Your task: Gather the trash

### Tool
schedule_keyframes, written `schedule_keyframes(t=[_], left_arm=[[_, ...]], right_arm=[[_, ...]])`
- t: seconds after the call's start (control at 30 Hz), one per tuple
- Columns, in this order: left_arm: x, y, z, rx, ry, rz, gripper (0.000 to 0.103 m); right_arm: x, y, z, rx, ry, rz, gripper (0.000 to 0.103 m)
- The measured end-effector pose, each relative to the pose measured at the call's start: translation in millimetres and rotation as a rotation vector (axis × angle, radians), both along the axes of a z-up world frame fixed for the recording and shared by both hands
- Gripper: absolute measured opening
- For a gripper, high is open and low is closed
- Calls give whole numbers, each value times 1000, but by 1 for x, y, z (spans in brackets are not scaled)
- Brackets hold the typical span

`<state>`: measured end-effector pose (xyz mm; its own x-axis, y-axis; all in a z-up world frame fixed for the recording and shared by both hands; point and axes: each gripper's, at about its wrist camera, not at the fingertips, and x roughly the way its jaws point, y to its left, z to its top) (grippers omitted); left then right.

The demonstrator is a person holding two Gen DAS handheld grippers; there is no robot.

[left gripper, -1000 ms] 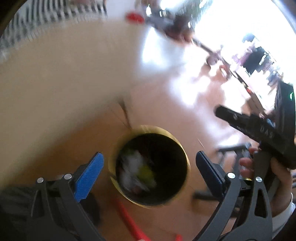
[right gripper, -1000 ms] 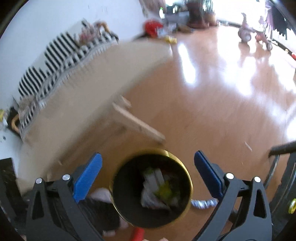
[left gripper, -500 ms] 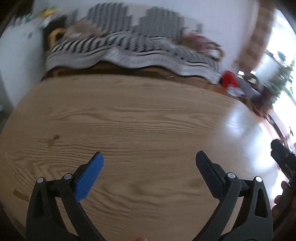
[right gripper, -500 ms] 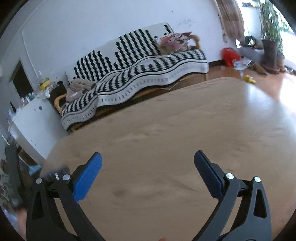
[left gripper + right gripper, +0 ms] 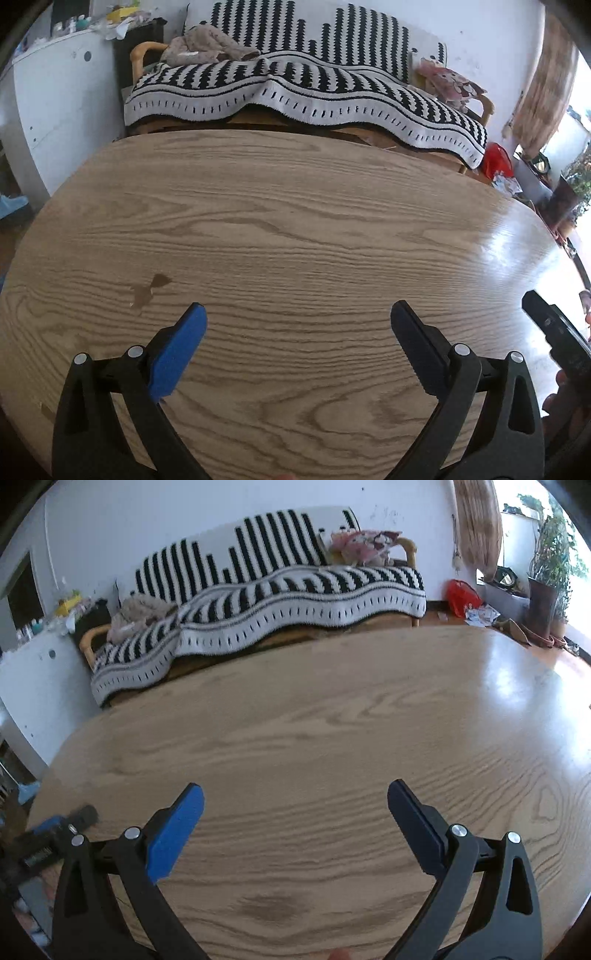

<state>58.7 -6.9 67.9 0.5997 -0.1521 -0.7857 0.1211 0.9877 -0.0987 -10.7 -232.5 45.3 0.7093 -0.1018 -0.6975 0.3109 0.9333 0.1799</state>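
My left gripper hangs open over the bare wooden table, nothing between its blue-padded fingers. My right gripper is open too, above the same table, and holds nothing. No trash and no bin show in either view. The right gripper's black body pokes in at the right edge of the left wrist view, with a hand under it. The left gripper appears blurred at the left edge of the right wrist view.
A sofa under a black-and-white striped blanket runs along the table's far side. A white cabinet stands at the left. A red bag and potted plants sit on the floor at the right.
A second ago both grippers pointed down at a gold-rimmed bin with trash on the floor. Both have swung up and now face across the tabletop toward the sofa. Both stayed open.
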Motion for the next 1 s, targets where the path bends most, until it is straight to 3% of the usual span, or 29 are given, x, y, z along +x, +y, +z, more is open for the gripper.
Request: schedule_keyframes(t=[0.2, 0.33, 0.53, 1.0], left_arm=[[-6, -7, -1, 50, -17, -43, 97], [-12, -7, 2, 85, -42, -58, 97], [-6, 2, -3, 64, -13, -34, 97], [-9, -6, -8, 50, -4, -60, 97]], right_arm=[[-4, -4, -2, 54, 6, 1, 96], [-4, 3, 0, 24, 6, 11, 96], [-1, 5, -6, -29, 34, 30, 96], [0, 3, -12, -30, 65, 58, 96]])
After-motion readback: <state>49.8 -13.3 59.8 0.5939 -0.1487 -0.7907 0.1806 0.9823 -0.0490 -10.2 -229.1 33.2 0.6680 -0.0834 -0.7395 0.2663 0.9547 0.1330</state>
